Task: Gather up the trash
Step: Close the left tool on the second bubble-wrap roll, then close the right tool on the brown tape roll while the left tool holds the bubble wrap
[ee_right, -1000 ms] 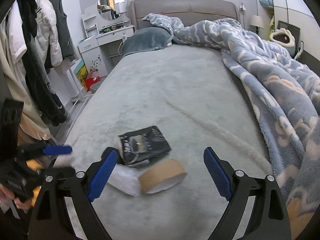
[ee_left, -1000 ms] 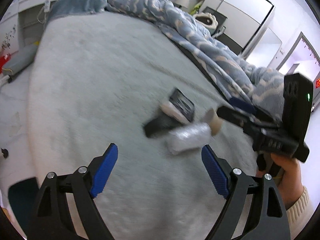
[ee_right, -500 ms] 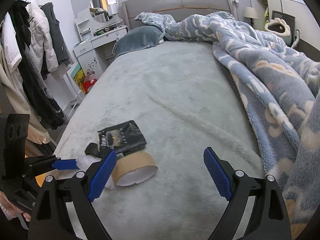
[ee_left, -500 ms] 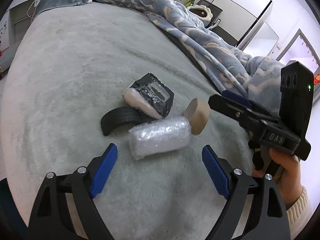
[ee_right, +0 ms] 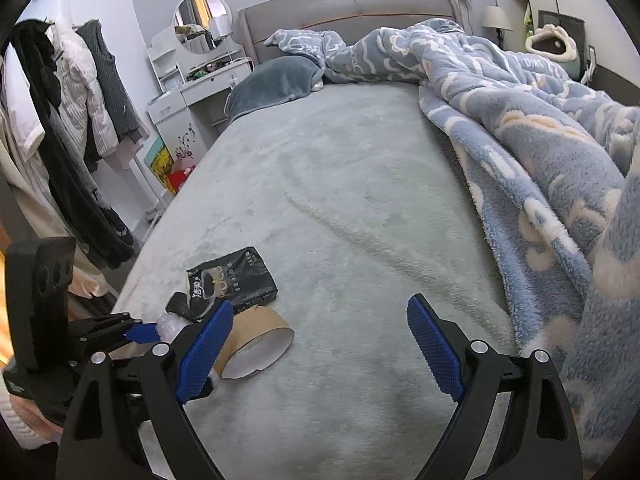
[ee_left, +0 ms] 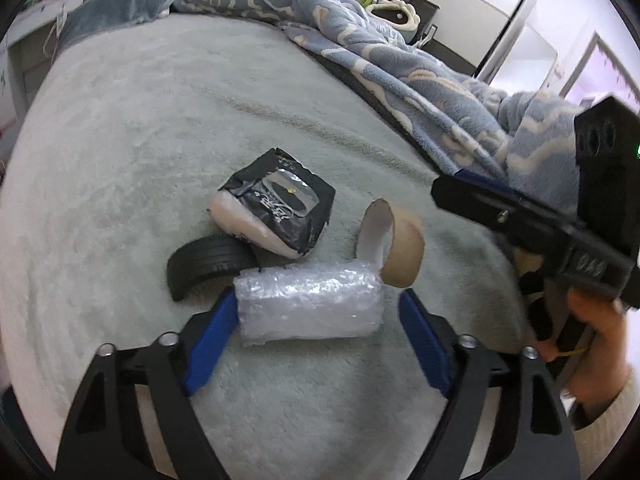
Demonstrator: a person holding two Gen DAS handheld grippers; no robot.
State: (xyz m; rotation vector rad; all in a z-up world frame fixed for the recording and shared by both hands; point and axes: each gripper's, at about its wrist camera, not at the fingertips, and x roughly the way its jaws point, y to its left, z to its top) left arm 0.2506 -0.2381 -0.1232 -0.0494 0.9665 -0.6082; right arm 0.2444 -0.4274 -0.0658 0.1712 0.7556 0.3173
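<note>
On the grey bedspread [ee_left: 132, 128] lies a roll of bubble wrap [ee_left: 308, 304], crosswise between the fingers of my left gripper [ee_left: 316, 300]. Its jaws are closing: the left pad is at the roll's end, and a small gap shows at the right pad. Just beyond lie a cardboard tape ring [ee_left: 404, 244], a black foil packet [ee_left: 280, 208] and a curved black rubber strip [ee_left: 204, 260]. My right gripper [ee_right: 320, 306] stands open over bare bedspread, with the tape ring [ee_right: 256, 340] by its left finger and the packet [ee_right: 236, 280] beyond.
A blue patterned fleece blanket [ee_right: 540, 140] is heaped along the right side of the bed, and a grey pillow [ee_right: 272, 84] lies at its head. Hanging clothes [ee_right: 72, 128] and a white dresser [ee_right: 188, 96] stand to the left. A hand [ee_left: 592, 332] holds the right gripper.
My left gripper moved forward until the bubble wrap roll came between its fingers, and its jaws narrowed. The right gripper shifted so the trash now sits at its left finger.
</note>
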